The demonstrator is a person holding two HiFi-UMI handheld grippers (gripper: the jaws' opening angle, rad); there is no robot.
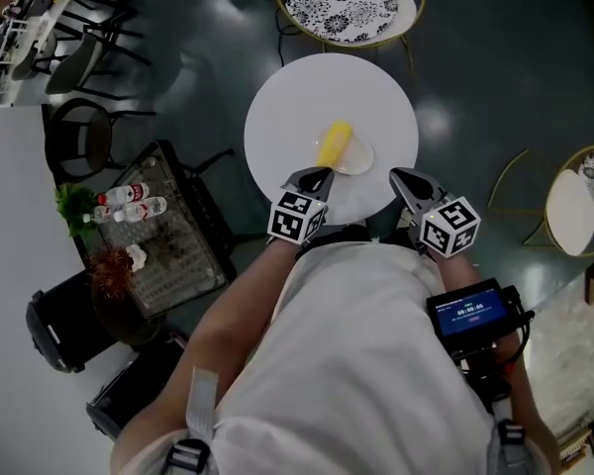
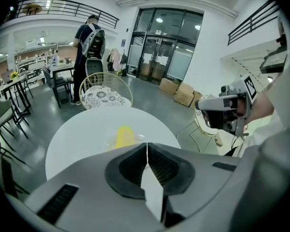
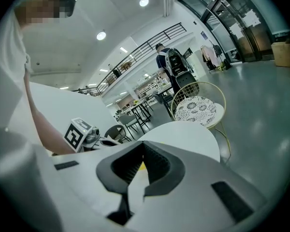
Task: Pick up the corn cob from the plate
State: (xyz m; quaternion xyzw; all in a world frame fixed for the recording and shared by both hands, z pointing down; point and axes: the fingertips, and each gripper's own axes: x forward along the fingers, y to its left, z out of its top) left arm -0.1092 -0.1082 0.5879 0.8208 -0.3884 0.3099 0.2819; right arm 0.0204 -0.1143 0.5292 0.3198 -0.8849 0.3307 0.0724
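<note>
A yellow corn cob (image 1: 334, 144) lies on a clear glass plate (image 1: 361, 158) near the front of a round white table (image 1: 297, 97). My left gripper (image 1: 322, 173) hovers at the plate's near edge, just short of the cob, with its jaws shut and nothing in them. My right gripper (image 1: 398, 174) is level with it to the right, off the plate, jaws closed to a point and empty. In the left gripper view the corn cob (image 2: 124, 137) shows just beyond the closed left gripper (image 2: 146, 144). In the right gripper view the right gripper (image 3: 143, 144) points across the table.
A gold-framed chair with a patterned cushion (image 1: 348, 3) stands behind the table, and a second chair (image 1: 574, 211) is at the right. A black wire cart with bottles (image 1: 153, 236) sits to the left. A person with a backpack (image 2: 89, 47) stands far off.
</note>
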